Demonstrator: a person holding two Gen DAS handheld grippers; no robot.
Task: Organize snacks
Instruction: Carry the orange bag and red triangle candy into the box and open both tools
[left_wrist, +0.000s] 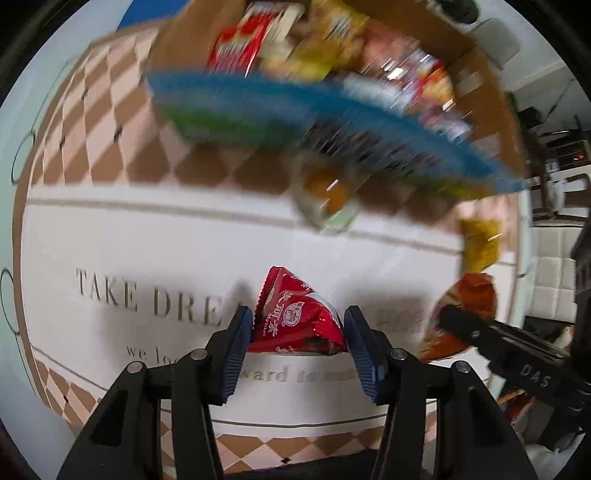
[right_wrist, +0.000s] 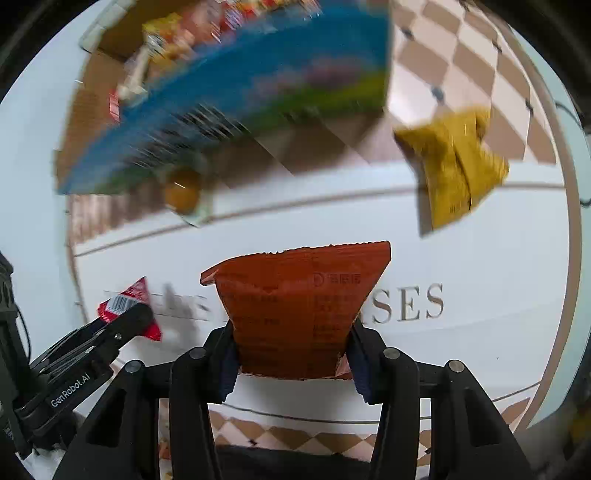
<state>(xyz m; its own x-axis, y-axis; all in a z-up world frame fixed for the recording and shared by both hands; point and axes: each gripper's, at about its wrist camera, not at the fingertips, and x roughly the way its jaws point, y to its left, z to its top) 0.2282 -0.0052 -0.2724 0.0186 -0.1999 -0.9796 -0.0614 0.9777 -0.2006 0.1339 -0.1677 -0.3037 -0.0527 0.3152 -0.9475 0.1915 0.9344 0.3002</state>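
Currently left gripper (left_wrist: 299, 345) clamps red snack packet (left_wrist: 295, 317) lower centre, right gripper (right_wrist: 291, 354) clamps orange snack bag (right_wrist: 295, 306) lower centre; both look light, crinkly, slippery, best pinched by sealed edges.

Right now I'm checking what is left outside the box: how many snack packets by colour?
Red: 1, the packet in the left gripper.
Orange: 1, the packet in the right gripper.
Yellow: 1, the packet on the mat.
Blurred orange-and-green packet by the box: 1.
Total: 4.
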